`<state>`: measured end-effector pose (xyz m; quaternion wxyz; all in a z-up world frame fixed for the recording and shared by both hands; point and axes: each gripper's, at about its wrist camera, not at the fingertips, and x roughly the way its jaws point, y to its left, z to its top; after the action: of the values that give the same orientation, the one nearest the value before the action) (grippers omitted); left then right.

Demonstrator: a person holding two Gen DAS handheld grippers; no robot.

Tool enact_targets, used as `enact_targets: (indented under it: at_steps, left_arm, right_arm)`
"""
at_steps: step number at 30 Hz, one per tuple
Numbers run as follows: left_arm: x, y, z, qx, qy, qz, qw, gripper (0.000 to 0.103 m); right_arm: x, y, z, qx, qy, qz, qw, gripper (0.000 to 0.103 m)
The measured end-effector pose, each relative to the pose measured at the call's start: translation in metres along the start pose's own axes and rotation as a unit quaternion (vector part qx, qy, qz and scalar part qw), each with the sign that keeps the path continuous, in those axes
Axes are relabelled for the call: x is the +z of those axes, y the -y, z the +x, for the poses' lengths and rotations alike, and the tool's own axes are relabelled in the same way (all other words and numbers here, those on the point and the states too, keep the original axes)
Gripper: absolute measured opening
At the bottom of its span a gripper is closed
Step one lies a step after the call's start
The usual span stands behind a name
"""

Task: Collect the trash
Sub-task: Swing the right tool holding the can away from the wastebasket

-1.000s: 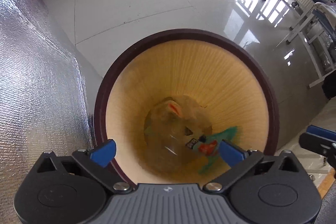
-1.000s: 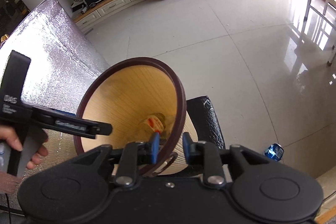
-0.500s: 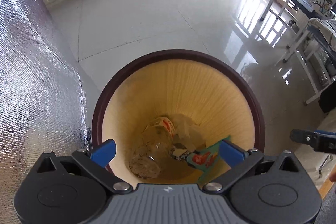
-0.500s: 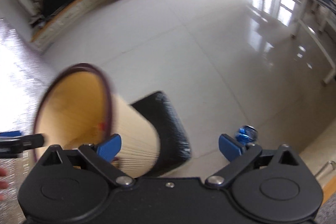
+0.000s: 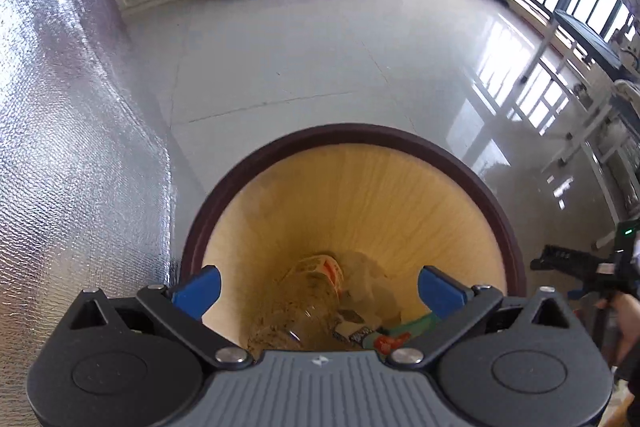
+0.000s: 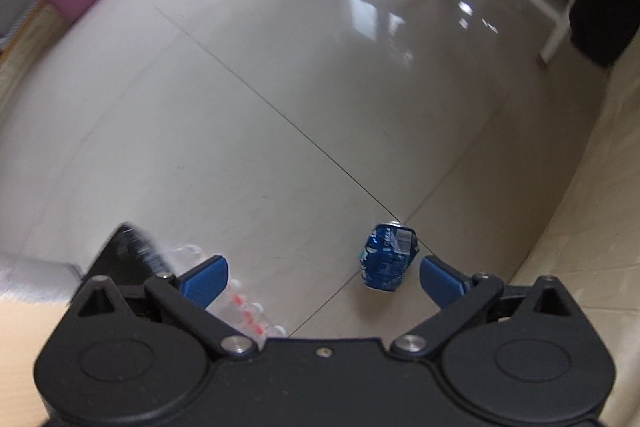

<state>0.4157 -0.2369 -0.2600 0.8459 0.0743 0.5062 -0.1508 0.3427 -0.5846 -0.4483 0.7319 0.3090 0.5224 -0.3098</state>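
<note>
Both pairs of jaws stand spread wide with nothing between them. Half a second ago the right gripper [image 6: 320,279] looked across at the bin; now it points down at the glossy tiled floor [image 6: 280,87], where a crushed blue can [image 6: 386,257] lies just inside its right finger, near the cream edge of the floor. A ribbed clear bottle [image 6: 244,311], blurred, seems to lie under the left finger. The left gripper [image 5: 318,291] hovers over the round bin [image 5: 360,135], dark-rimmed with a pale wood-grain wall, holding a plastic bottle [image 5: 308,291] and wrappers [image 5: 380,335]. Crinkled foil sheet [image 5: 68,147] stands close on the left; open floor stretches beyond.
</note>
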Motion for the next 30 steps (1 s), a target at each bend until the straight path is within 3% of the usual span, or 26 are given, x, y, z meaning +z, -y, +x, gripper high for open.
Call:
enact_targets:
  at_steps: [6, 14, 20, 23, 30]
  left_arm:
    - [-0.002, -0.008, 0.010, 0.000, 0.010, -0.005, 0.9999, 0.103]
    - [-0.013, -0.022, 0.024, 0.003, 0.015, -0.006, 0.9999, 0.103]
    - [-0.020, -0.024, 0.025, -0.024, 0.029, -0.009, 0.9992, 0.103]
    - [-0.023, -0.024, 0.023, -0.038, 0.035, -0.007, 0.9987, 0.103]
    - [-0.037, -0.016, 0.027, -0.055, 0.030, 0.018, 0.9979, 0.103]
  right_arm:
    - [0.003, 0.011, 0.096, -0.015, -0.027, 0.067, 0.997, 0.103]
    - [-0.018, 0.036, 0.205, -0.064, -0.055, 0.063, 0.994, 0.103]
    - [-0.025, 0.049, 0.256, -0.086, -0.059, 0.063, 0.993, 0.103]
    - [-0.028, 0.045, 0.274, -0.088, -0.059, 0.030, 0.994, 0.103]
    - [-0.029, 0.042, 0.300, -0.104, -0.068, 0.017, 0.992, 0.103]
